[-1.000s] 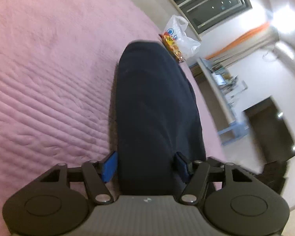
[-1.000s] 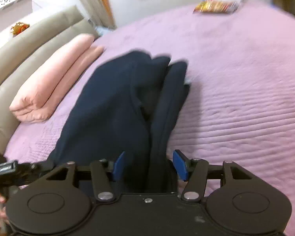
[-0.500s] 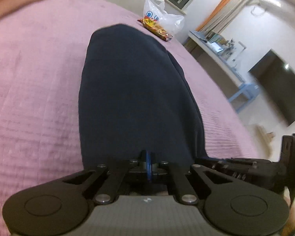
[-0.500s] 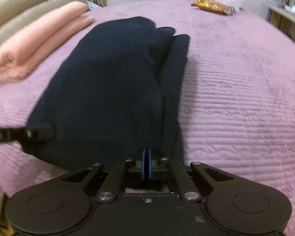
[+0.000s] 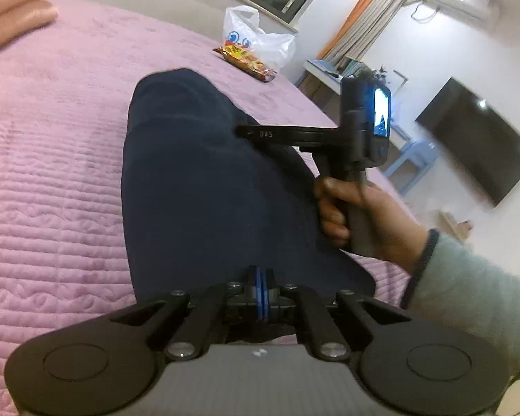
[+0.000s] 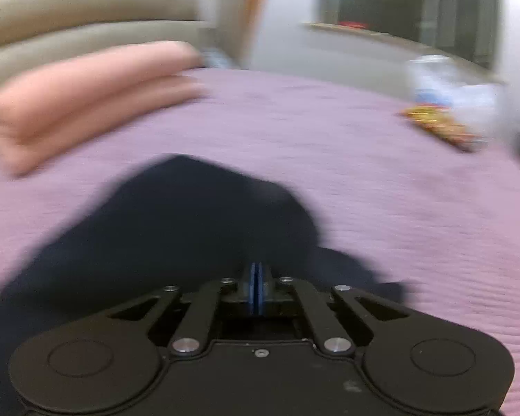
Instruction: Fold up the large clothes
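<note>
Dark navy garment point(image 5: 204, 187) lies lengthwise on the purple quilted bed point(image 5: 52, 159), near end at both tools. Left tongs point(image 5: 259, 289) clenched on its near edge. Right tongs point(image 6: 256, 289) clenched, pads together over the cloth; a grip cannot be told through blur. Right hand point(image 5: 360, 215) crosses the garment's right side. Far right: plastic bag point(image 5: 260, 40), snack packet point(image 5: 248, 62). Far left: pink blanket point(image 6: 86, 93).

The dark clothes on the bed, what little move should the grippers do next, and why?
Probably lift the near end and carry it forward over the far end. Both the left gripper and the right gripper look shut on the near edge of the dark clothes, which lie long and flat on the purple bedspread, so another fold would likely shorten them. The right wrist view is blurred.
</note>
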Demonstrator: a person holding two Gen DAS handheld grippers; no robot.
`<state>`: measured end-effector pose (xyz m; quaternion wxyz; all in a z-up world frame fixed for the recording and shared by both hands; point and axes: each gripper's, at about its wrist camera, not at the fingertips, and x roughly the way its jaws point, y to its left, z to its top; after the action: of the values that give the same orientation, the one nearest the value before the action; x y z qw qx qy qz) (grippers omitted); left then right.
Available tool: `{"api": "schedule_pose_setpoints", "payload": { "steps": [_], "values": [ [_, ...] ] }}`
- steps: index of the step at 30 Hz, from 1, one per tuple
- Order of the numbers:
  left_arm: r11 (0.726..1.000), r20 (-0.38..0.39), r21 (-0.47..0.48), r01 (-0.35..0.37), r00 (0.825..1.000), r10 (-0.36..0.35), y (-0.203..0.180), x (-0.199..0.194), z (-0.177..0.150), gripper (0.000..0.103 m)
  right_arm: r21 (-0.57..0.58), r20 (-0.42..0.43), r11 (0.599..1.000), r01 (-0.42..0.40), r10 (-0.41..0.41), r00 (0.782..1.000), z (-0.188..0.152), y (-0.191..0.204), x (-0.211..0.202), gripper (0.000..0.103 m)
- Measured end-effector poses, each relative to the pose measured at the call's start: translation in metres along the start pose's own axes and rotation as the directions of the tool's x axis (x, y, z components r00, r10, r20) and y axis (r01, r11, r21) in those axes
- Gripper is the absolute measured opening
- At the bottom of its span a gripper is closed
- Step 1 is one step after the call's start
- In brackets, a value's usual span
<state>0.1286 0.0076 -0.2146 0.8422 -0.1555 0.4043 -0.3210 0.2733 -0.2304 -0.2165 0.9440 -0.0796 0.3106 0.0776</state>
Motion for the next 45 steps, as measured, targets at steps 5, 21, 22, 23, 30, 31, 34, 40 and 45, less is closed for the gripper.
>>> {"api": "schedule_pose_setpoints", "payload": {
  "steps": [5,21,22,23,30,31,34,40,45],
  "values": [
    [1.000,-0.015,-0.022,-0.019,1.000,0.019,0.001,0.000,0.001,0.004,0.075,-0.081,0.977,0.199,-0.193,0.978,-0.004,-0.026,-0.025,0.010],
    [0.965,0.035,0.027,-0.260,0.965,0.259,-0.075,-0.080,-0.004,0.024,0.252,-0.343,0.958,0.137,-0.043,0.938,-0.128,0.001,-0.205,0.015],
    [0.959,0.048,0.036,-0.280,0.959,0.279,-0.082,-0.086,-0.003,0.024,0.281,-0.342,0.951,0.129,-0.026,0.939,-0.128,0.000,-0.210,0.015],
    [0.952,0.065,0.051,-0.301,0.952,0.298,-0.090,-0.093,-0.003,0.024,0.307,-0.330,0.945,0.109,-0.002,0.944,-0.125,-0.001,-0.221,0.015],
    [0.879,0.239,0.172,-0.445,0.885,0.400,-0.165,-0.153,0.012,0.058,0.247,-0.117,0.969,0.031,-0.002,0.993,-0.059,0.036,-0.327,0.078],
    [0.866,0.259,0.185,-0.464,0.873,0.413,-0.174,-0.162,0.013,0.066,0.241,-0.080,0.970,0.020,-0.001,0.997,-0.046,0.040,-0.340,0.080],
    [0.825,0.330,0.235,-0.514,0.840,0.430,-0.202,-0.195,0.016,0.073,0.218,0.031,0.976,-0.006,-0.001,1.000,-0.013,0.052,-0.382,0.081],
    [0.786,0.503,0.169,-0.595,0.738,0.451,-0.254,-0.243,0.009,0.103,0.314,0.069,0.948,0.058,-0.084,0.994,0.015,0.066,-0.415,0.084],
    [0.829,0.440,0.144,-0.541,0.785,0.436,-0.262,-0.240,-0.006,0.103,0.357,-0.020,0.932,0.052,-0.049,0.999,0.005,0.065,-0.402,0.084]
  ]
}}
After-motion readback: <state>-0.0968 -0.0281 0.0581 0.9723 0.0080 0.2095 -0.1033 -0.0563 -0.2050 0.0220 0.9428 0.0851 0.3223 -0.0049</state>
